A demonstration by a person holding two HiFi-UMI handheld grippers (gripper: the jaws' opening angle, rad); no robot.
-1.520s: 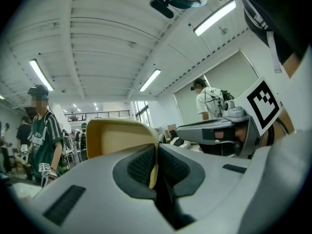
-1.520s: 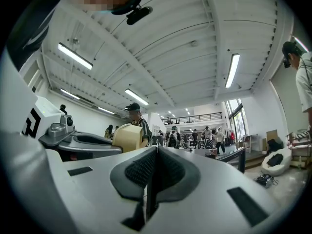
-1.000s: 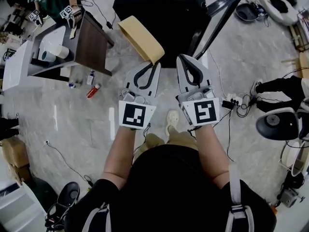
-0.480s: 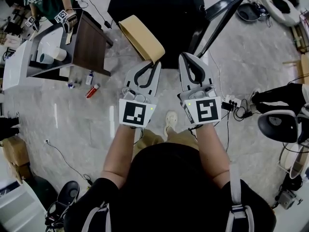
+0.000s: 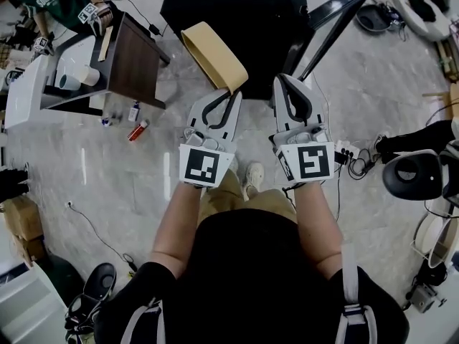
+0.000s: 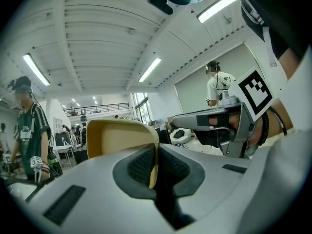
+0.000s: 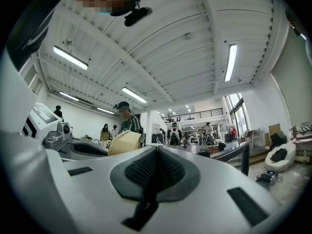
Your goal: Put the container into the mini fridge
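Edged rightward since a second ago, the left tool point(image 5: 229, 96) in the head view carries the container point(image 5: 214, 54) ahead of it, just short of the mini fridge point(image 5: 237, 6). Left gripper view: jaws clenched on its wall. Right gripper view: right tool point(image 7: 156, 155) clenched, empty.

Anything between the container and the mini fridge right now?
Nothing visible. The left hand-held gripper is shut on the wall of the container, holding it just in front of the black mini fridge, whose door stands swung open to the right. The opening itself is hidden from above.
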